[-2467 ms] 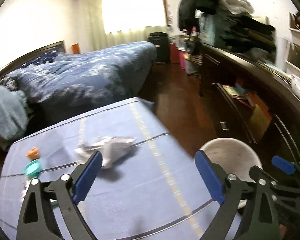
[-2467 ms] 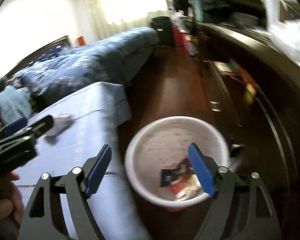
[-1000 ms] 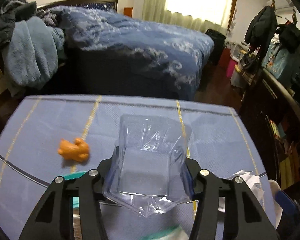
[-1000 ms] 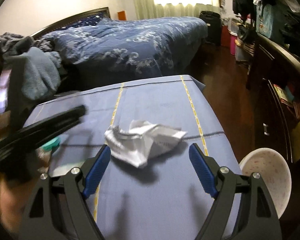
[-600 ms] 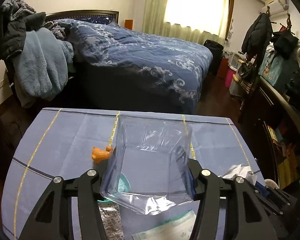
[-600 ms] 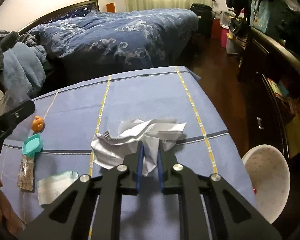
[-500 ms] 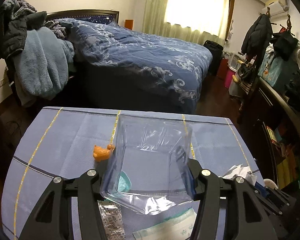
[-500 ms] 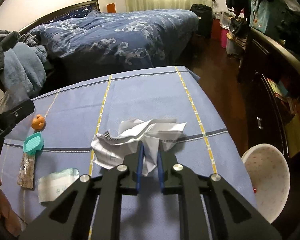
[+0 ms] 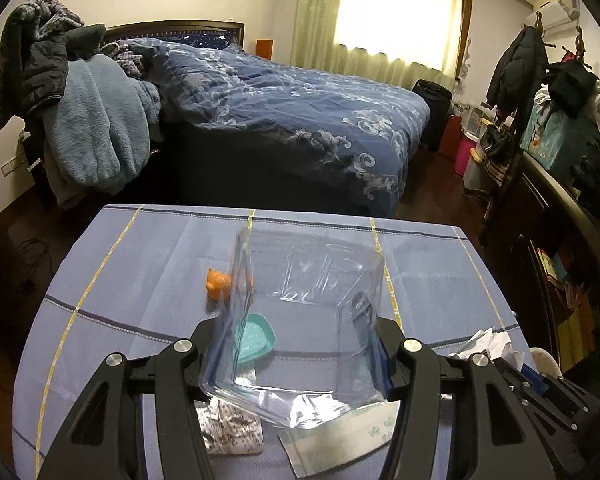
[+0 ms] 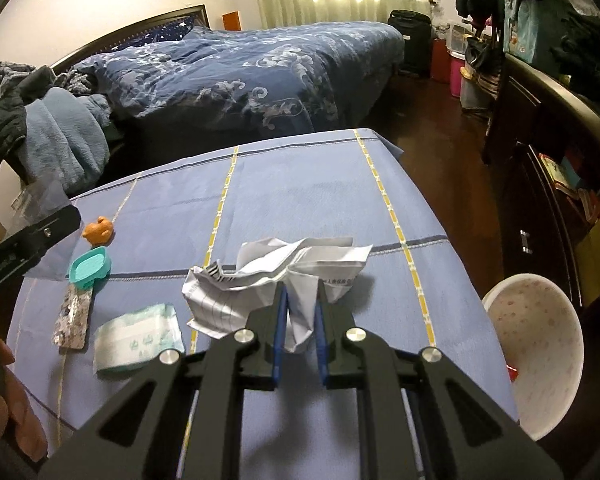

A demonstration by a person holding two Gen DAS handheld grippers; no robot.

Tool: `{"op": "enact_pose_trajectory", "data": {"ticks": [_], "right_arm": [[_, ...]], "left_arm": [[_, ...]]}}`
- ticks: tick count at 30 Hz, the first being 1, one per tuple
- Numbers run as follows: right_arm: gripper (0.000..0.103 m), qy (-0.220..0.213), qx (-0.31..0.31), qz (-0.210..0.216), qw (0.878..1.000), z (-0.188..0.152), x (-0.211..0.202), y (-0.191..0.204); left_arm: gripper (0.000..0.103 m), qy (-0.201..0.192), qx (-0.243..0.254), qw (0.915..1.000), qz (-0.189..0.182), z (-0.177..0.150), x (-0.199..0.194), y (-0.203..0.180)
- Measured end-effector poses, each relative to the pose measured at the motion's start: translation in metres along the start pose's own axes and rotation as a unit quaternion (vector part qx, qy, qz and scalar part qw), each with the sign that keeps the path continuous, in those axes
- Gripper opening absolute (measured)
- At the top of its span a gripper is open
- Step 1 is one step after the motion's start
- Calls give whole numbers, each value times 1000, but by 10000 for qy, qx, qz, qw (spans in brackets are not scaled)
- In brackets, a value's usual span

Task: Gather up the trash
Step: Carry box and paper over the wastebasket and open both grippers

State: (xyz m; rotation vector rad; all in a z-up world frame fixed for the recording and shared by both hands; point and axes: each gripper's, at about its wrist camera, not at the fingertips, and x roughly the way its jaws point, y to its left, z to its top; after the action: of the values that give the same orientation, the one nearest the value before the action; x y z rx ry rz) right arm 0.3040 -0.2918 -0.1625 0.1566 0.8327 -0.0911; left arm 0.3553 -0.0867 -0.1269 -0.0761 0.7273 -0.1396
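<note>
Left wrist view: left gripper (image 9: 296, 344) clamped on clear plastic tray (image 9: 300, 320), jaws partway apart against its two sides, tray lifted clear of blue-cloth bench (image 9: 148, 272). Underneath on bench, left to right: orange toy (image 9: 217, 280), teal lid (image 9: 256, 338), patterned foil wrapper (image 9: 232, 432), tissue packet (image 9: 340, 440), then crumpled paper (image 9: 488, 344) at right edge beside other gripper's black frame. Right wrist view, left to right: same orange toy, teal lid, foil wrapper and tissue packet in a loose column at left, well apart from crumpled paper mid-bench; right gripper (image 10: 300, 332) jaws together, pinching near fold of that paper, most of sheet apparently resting on cloth. White bin (image 10: 540, 344) on floor just off bench's right edge, some red trash visible inside. Step in hand, judged: both pieces grasped, transport to bin pending. Next move calls for lifting paper free without dragging cloth, swinging right over bin rim, releasing; tray follows same way, light and springy so likely to slip if squeezed unevenly. Foil wrapper and tissue packet left to collect.
</note>
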Motion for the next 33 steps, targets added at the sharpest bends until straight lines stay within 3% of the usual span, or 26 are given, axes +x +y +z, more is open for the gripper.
{"op": "enact_pose_trajectory", "data": {"ticks": [9, 18, 33], "right_arm": [[14, -85, 79, 188, 9998, -17, -25, -14], [14, -301, 231, 284, 9989, -34, -61, -48], [15, -763, 743, -111, 9943, -70, -116, -132]], "left_arm": [[57, -36, 276, 9996, -54, -9, -14, -25], [58, -39, 680, 9971, -329, -19, -29, -79], [58, -1, 1485, 9844, -948, -43, -42, -181]]}}
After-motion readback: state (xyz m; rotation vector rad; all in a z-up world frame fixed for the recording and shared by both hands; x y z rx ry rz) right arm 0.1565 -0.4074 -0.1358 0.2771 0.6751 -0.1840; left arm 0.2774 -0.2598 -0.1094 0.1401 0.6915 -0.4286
